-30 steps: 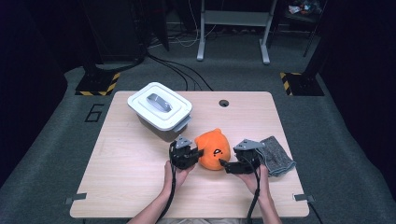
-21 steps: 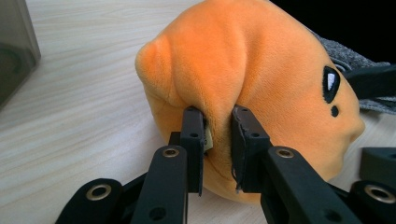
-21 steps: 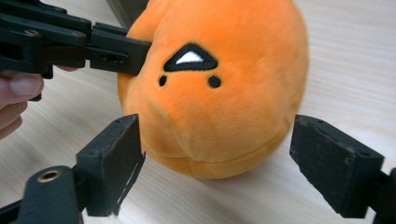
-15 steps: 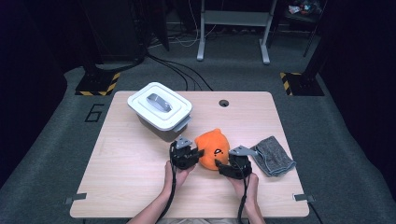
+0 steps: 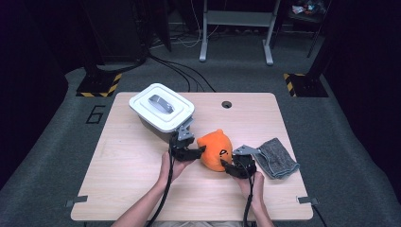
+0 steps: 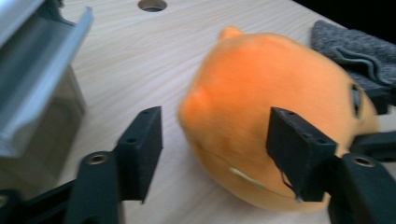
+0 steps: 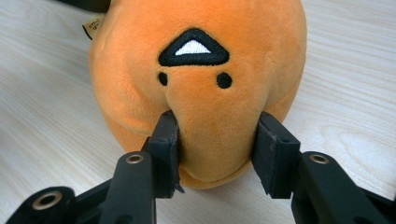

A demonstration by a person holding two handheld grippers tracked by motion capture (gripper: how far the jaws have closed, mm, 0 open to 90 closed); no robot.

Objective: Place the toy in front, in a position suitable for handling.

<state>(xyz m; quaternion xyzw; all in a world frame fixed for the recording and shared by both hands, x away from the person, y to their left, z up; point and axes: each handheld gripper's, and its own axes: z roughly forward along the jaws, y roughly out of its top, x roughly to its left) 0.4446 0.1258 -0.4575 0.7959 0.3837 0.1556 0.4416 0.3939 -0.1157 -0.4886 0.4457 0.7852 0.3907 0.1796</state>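
Right gripper view: orange plush toy (image 7: 201, 70) with embroidered black face

In the left gripper view the white lidded box (image 6: 32, 88) runs off the left and top edges, and the grey cloth (image 6: 359, 46) is cut by the right edge and partly hidden behind the orange plush toy (image 6: 271, 102). That view is softly blurred. In the right gripper view the toy's top leaves the frame, and its small tag (image 7: 95, 25) is too small to read.

The right gripper (image 7: 217, 154) has just been closing; its jaws pinch the orange plush toy (image 7: 198, 79) on the wooden table (image 7: 46, 93).
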